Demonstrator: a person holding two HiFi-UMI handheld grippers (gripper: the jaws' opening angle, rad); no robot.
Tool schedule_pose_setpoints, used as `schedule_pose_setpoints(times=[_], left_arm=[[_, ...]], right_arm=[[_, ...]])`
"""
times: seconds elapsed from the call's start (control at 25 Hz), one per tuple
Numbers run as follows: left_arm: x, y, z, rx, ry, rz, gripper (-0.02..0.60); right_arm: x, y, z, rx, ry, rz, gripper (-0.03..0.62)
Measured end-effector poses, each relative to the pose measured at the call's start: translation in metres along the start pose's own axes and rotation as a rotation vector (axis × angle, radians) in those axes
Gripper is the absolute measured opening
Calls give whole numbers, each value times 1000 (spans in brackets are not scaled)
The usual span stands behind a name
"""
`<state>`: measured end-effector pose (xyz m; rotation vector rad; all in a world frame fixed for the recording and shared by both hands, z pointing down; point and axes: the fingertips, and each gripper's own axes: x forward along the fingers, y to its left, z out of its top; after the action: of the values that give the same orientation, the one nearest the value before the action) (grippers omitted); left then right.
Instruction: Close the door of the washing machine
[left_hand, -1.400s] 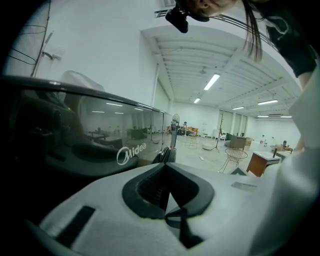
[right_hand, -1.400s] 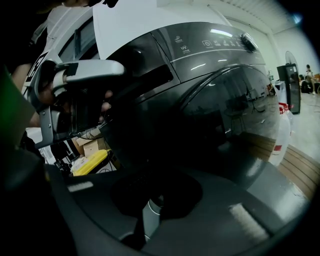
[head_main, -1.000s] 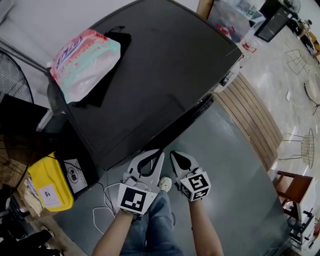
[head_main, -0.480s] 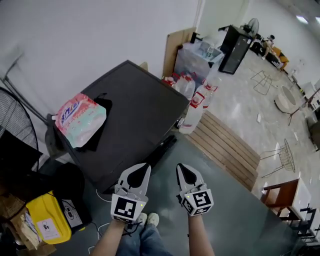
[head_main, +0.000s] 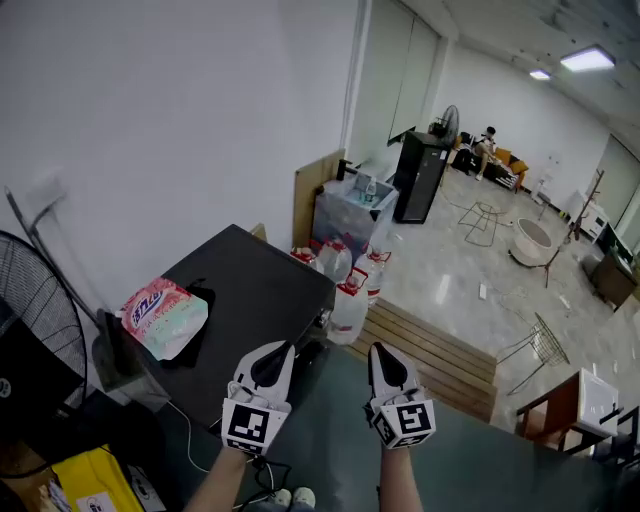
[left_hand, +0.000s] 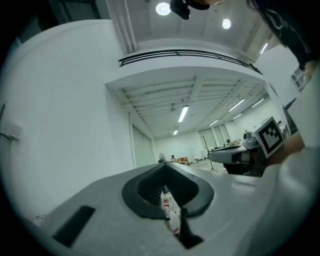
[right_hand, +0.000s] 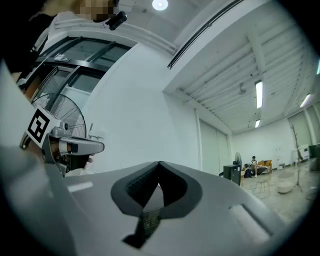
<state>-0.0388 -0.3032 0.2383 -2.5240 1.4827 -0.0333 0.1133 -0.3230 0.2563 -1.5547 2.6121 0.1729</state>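
Washer (head_main: 250, 300) sits low at left, its dark top bearing a detergent bag (head_main: 165, 317). Its door is out of sight on the front face, so I cannot tell if it is latched. Left gripper (head_main: 280, 351) and right gripper (head_main: 380, 353) hover level near its front edge, each claw pressed together on nothing. Best to look down first, then push the door's edge squarely with the closed tips.

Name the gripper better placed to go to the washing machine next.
Left, probably. The left gripper hangs at the washing machine's near edge, while the right gripper is out over the floor, farther from it. Both are shut and empty; the door itself isn't visible.
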Motion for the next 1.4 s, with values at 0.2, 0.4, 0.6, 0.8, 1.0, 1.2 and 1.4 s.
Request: schedule_pose_setpoints(times=[0.2, 0.4, 0.6, 0.8, 1.0, 1.2, 1.4], left_arm=[[2, -6, 21, 7, -39, -5, 8], [4, -14, 29, -1, -68, -7, 8], [1, -8, 25, -9, -64, 1, 8], [0, -8, 21, -8, -60, -9, 8], [-1, -9, 21, -7, -65, -16, 8], [-4, -8, 17, -14, -50, -12, 8], [-6, -5, 13, -19, -48, 0, 8]], right_arm=[[-19, -14, 29, -14, -44, -54, 12], [-30, -14, 36, 3, -66, -83, 12], [-34, -9, 30, 4, -36, -122, 11], [-38, -9, 22, 22, -20, -138, 11], [-39, -6, 21, 21, -17, -141, 11], [-39, -2, 18, 24, -10, -133, 11], [-37, 1, 16, 28, -12, -125, 11]])
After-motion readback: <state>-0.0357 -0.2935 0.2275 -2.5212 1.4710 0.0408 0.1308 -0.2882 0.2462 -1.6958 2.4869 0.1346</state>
